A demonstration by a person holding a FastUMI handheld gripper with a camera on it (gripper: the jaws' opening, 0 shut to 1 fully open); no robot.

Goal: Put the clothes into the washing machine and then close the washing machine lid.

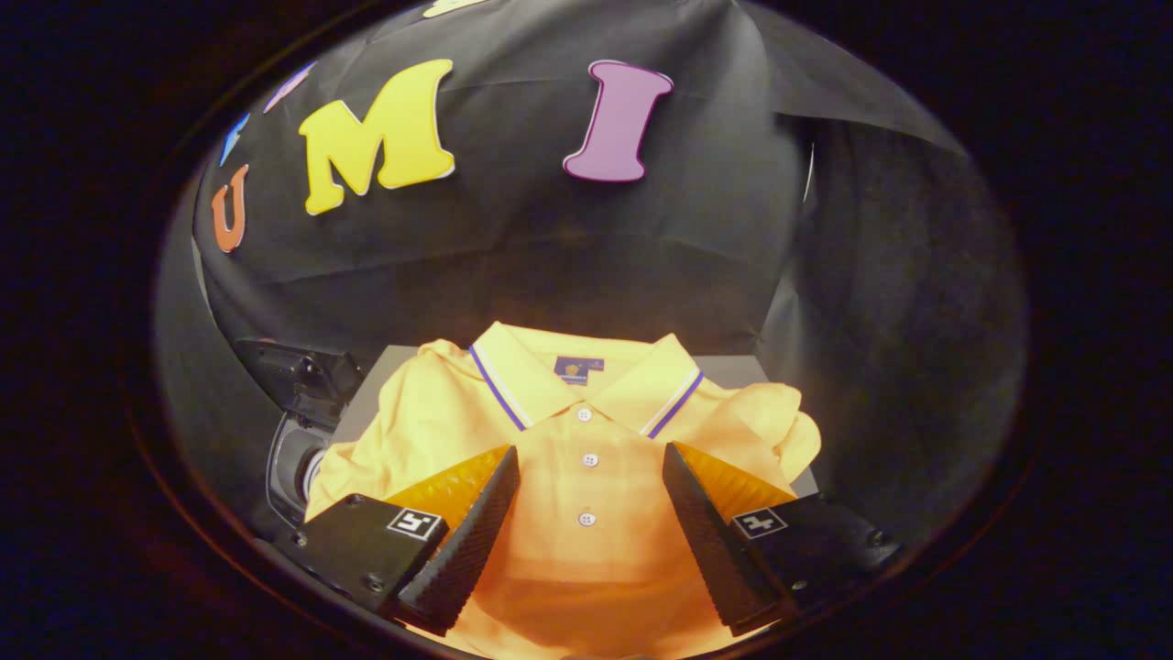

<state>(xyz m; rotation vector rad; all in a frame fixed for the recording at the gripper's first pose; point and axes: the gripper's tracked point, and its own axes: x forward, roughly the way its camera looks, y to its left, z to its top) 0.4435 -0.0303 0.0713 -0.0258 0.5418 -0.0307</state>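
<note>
While my hand-held gripper (591,500) hangs spread wide, one yellow polo shirt (586,431) lies between its fingers on the bench (733,368). One dark machine (298,417) sits just left of it.

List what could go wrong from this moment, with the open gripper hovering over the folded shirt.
1. The gripper is open, its fingers either side of the button placket of the yellow polo shirt; closing there may pinch only the top layer, so the shirt could unfold and trail.
2. The washing machine sits off to one side, partly hidden by the shirt; a sleeve might snag on its edge during the transfer.
</note>
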